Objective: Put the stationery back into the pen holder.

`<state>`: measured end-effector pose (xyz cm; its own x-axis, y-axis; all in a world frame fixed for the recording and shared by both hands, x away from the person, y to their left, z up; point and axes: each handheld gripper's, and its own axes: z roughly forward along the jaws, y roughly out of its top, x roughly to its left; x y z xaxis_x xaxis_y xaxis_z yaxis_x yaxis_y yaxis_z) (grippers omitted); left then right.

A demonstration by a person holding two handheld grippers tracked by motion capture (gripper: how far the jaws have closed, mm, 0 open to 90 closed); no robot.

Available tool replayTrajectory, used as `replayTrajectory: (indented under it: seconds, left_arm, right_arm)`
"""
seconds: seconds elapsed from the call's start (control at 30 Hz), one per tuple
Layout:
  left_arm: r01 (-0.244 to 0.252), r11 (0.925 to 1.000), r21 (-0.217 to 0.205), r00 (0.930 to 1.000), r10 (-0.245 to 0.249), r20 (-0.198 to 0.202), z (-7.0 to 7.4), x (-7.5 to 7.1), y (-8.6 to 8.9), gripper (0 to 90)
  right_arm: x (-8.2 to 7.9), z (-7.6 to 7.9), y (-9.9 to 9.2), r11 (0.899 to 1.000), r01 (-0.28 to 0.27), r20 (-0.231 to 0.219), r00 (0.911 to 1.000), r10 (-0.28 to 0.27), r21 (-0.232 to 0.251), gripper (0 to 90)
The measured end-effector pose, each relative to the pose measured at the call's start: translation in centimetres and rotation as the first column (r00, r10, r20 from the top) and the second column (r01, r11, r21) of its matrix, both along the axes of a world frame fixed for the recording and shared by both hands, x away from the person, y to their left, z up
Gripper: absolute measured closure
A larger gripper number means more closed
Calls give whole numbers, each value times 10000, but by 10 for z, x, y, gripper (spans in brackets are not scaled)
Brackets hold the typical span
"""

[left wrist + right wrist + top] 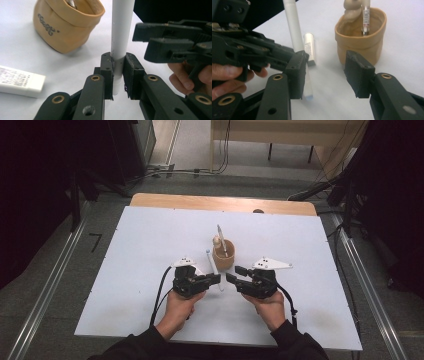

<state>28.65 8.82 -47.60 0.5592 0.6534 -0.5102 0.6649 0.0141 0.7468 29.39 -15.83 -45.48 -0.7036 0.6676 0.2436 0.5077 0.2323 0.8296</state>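
Left gripper pinched white pen; right gripper spread, nothing between.
Pen stood tilted over white table, just beside tan pouch; pen cap lay near.

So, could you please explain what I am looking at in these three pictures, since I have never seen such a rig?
A person sits at a white table and holds hand-operated tongs in each hand; there is no robot arm. The high view looks down from above the person. The other two pictures come from small cameras riding on each tool, looking along its black jaws.

On the table stands a tan pouch with a pen and a small figure in it. An eraser lies near it.

The left tongs are shut on a white pen, holding it upright. The right tongs are open, with nothing between them; the pouch stands just beyond.
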Motion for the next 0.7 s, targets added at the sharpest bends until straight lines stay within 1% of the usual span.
replayTrajectory:
  seconds: [0.1,0.23,0.27,0.33,0.37,0.43,0.6,0.7]
  left_arm:
    - [-143,9999,9,9998,143,122,1,0,3,786]
    - [-285,9995,144,9989,279,374,3,0,5,786]
    - [-318,9993,190,9985,309,449,4,0,5,786]
    - [-408,9988,287,9972,389,644,5,-1,5,786]
    - [-419,9983,416,9962,386,783,7,-1,5,786]
    - [-479,9971,588,9937,416,1037,9,-2,5,786]
    - [-637,9962,600,9908,559,1228,13,1,7,786]
    - [-766,9948,677,9873,662,1441,16,2,7,786]
  right_arm:
    - [-1,-2,-2,9992,-1,67,10000,4,-401,469]
    - [0,-6,-4,9957,11,-160,9999,-26,-929,406]
    - [1,-7,-4,9940,9,-274,9996,-40,-1097,388]
    - [1,-10,-5,9908,-3,-406,9992,-53,-1356,380]
    - [0,-11,-5,9891,12,-425,9991,-76,-1475,375]
    - [-1,-13,-7,9868,-25,-500,9987,-56,-1618,368]
    - [-4,-17,-12,9819,-26,-686,9976,-106,-1894,362]
    - [-4,-20,-12,9780,17,-746,9971,-177,-2085,358]
